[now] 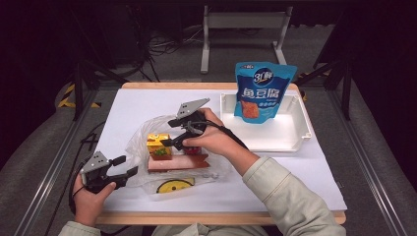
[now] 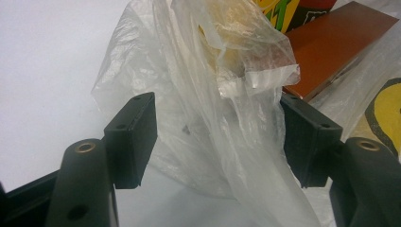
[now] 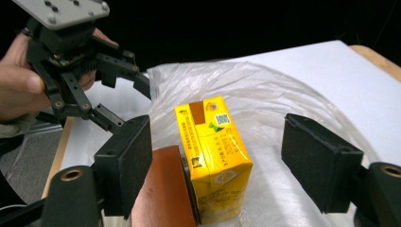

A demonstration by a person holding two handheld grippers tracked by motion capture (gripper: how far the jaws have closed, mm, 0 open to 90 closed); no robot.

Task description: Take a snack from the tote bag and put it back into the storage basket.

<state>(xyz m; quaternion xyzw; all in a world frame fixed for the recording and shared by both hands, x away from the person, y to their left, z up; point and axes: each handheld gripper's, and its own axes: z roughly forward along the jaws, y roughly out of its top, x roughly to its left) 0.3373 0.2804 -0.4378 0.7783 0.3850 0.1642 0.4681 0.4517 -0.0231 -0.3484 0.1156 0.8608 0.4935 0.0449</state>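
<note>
A clear plastic bag [image 1: 141, 133] lies on the white table and holds a yellow juice carton [image 1: 159, 146], a flat red-brown box [image 1: 177, 162] and a yellow-and-black packet [image 1: 174, 185]. My right gripper [image 1: 168, 132] reaches into the bag's mouth from the right. In the right gripper view it [image 3: 217, 161] is open, with the carton [image 3: 213, 156] upright between the jaws and touching neither pad, and the box [image 3: 163, 189] leans against the carton. My left gripper [image 1: 127, 166] sits at the bag's near-left edge, open, with loose bag film [image 2: 203, 99] bunched between its wide jaws [image 2: 217, 137].
A white tray [image 1: 301, 132] stands at the back right with a blue snack pouch [image 1: 263, 91] upright in it. The table's wooden edge [image 1: 221, 218] runs along the near side. A metal stand [image 1: 243, 22] is behind the table, on the floor.
</note>
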